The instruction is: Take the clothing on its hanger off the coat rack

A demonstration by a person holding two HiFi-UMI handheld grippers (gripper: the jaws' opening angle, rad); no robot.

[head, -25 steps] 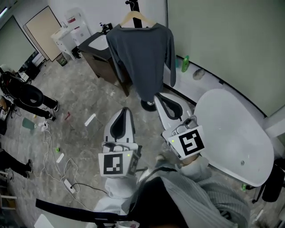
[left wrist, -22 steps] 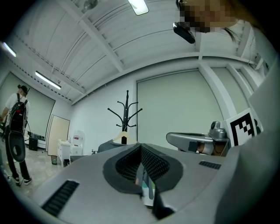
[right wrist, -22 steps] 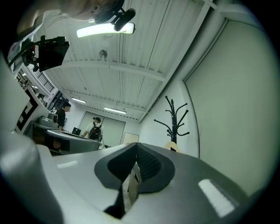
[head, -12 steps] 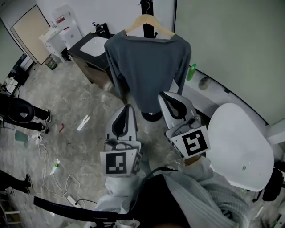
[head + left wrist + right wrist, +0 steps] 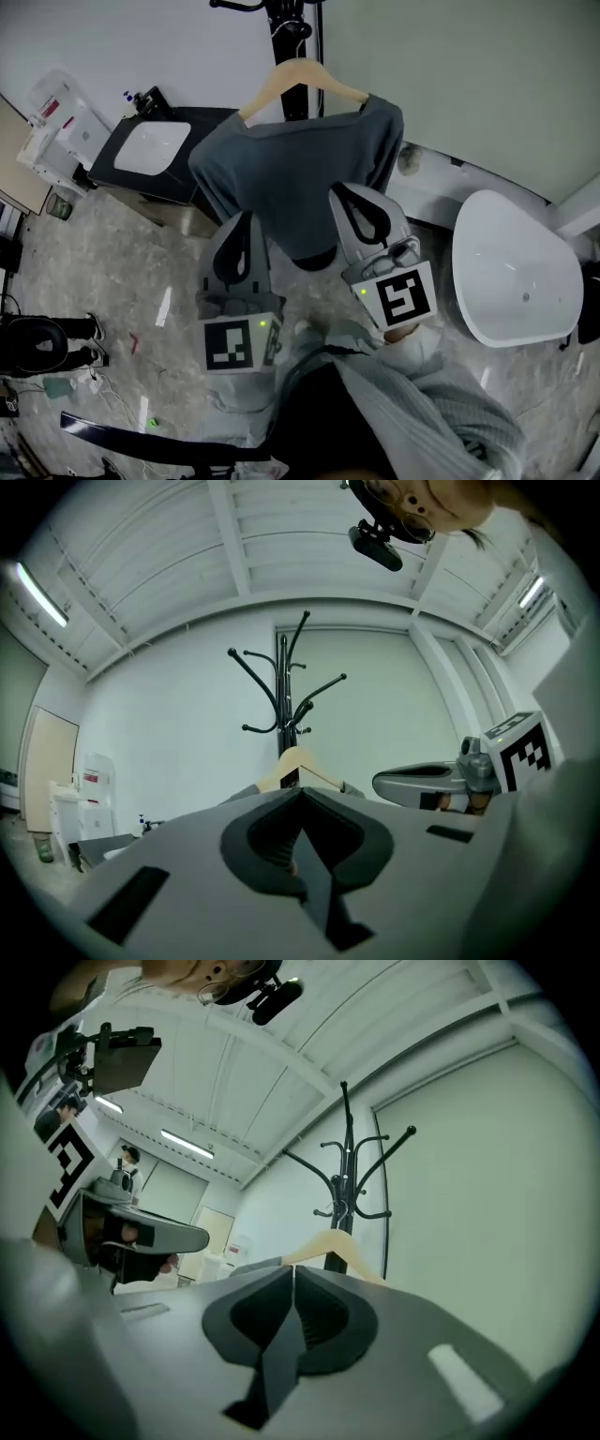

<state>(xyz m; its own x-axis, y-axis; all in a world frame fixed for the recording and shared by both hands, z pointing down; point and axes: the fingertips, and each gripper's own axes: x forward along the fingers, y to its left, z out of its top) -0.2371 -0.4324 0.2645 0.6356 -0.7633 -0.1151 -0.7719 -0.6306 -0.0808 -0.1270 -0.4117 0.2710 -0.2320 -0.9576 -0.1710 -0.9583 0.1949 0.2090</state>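
Marble floor, white wall. Coat rack w/ grey top on hanger brought closer vs 1 s ago. L gripper & R gripper raised at top, fingers pressed together, nothing held. Approach judged underway.

Bright, even indoor light filled the room. Long ceiling light strips glowed near the edge of the left gripper view, with more ceiling light strips in the right gripper view. In the head view, pale streaks of glare lay on the polished floor, and the white tub looked almost washed out. Shadows were soft and faint. Both gripper views bowed strongly toward the rim and ended in black corners. The left gripper and right gripper, close to the lens, appeared slightly soft.
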